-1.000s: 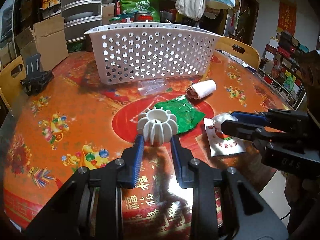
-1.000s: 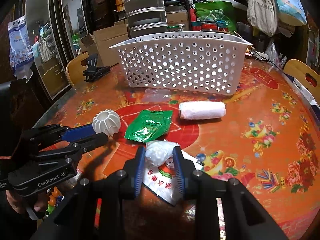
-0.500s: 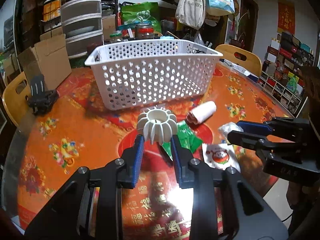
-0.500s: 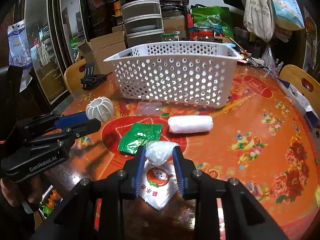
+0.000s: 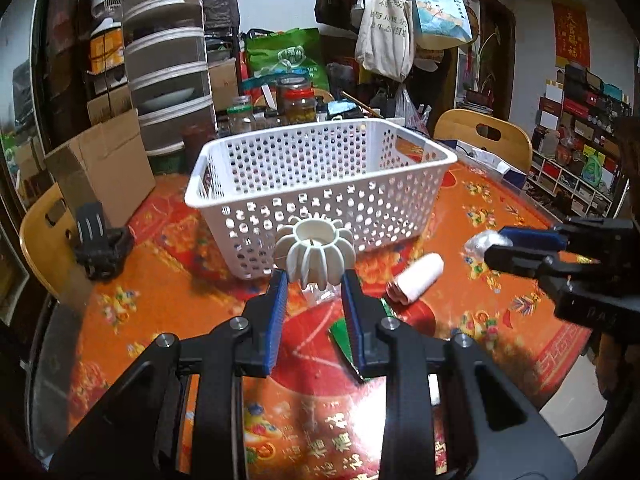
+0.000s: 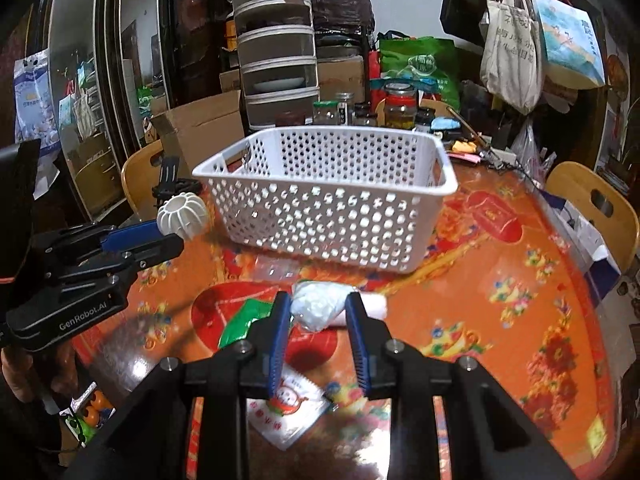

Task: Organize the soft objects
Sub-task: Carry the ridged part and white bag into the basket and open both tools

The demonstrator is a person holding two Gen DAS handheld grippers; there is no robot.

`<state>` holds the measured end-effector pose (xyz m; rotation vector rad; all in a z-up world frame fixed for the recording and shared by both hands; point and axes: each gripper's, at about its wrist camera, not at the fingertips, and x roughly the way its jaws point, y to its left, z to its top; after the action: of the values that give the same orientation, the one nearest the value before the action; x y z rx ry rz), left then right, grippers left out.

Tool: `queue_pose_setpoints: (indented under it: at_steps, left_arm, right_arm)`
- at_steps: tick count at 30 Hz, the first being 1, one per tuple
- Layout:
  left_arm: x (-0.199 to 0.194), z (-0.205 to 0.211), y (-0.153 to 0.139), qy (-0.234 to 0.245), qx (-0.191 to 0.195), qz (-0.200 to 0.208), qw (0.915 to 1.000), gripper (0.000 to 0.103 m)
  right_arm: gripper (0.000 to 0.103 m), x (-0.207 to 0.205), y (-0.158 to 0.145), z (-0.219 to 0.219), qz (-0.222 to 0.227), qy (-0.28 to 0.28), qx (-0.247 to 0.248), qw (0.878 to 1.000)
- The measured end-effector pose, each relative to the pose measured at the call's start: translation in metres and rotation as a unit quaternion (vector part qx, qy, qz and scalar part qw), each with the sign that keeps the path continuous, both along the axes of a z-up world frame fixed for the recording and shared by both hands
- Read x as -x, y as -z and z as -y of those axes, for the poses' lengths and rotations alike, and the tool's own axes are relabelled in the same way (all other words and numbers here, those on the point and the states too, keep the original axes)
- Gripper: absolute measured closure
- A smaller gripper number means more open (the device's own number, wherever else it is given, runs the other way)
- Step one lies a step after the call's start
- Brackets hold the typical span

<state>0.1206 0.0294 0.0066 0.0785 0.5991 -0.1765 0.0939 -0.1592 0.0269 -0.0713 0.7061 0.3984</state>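
My left gripper (image 5: 314, 280) is shut on a white ribbed ball (image 5: 315, 254) and holds it above the table, just in front of the white perforated basket (image 5: 320, 176). It also shows in the right wrist view (image 6: 182, 216). My right gripper (image 6: 318, 306) is shut on a clear bag of white bits (image 6: 318, 310), lifted off the table; in the left wrist view the bag (image 5: 480, 242) sits at its tips. A white roll (image 5: 418, 282), a green packet (image 6: 244, 320) and a white printed packet (image 6: 290, 412) lie on the table.
The round table (image 6: 500, 320) has a red and orange patterned cover. A clear plastic bag (image 6: 276, 268) lies before the basket. A black clip (image 5: 100, 240) sits at the left edge. Wooden chairs (image 6: 592, 208), a cardboard box and jars stand around.
Both grippers have risen from the table with their loads and moved toward the basket. The ribbed ball and the white bag are now held up near the basket's front wall.
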Motion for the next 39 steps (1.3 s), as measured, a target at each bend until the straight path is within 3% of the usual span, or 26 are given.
queue_pose_setpoints:
  at_steps: [13,19,23,30,39]
  left_arm:
    - [-0.062,-0.004,-0.075,-0.009,-0.018,0.03,0.9994,0.078]
    - [-0.133,-0.001,-0.095,-0.019,-0.024,-0.008,0.9995,0.078]
    - [-0.189,0.0,-0.084,-0.025,-0.02,-0.069,0.9971,0.077]
    - [-0.261,0.002,-0.032,-0.037,-0.032,-0.18,0.9825,0.077]
    - [-0.29,0.001,0.008,-0.042,-0.03,-0.239,0.9696,0.076]
  right_arm:
    - [0.076,-0.076,-0.071,-0.001,0.021,-0.003,0.003,1.0]
    - [0.076,-0.142,-0.077,-0.015,-0.014,0.009,0.016,1.0]
    - [0.076,-0.187,-0.056,-0.025,-0.057,0.016,0.04,0.997]
    - [0.076,-0.247,-0.004,-0.034,-0.135,0.032,0.083,0.987]
    - [0.076,-0.265,0.02,-0.053,-0.168,0.015,0.119,0.978]
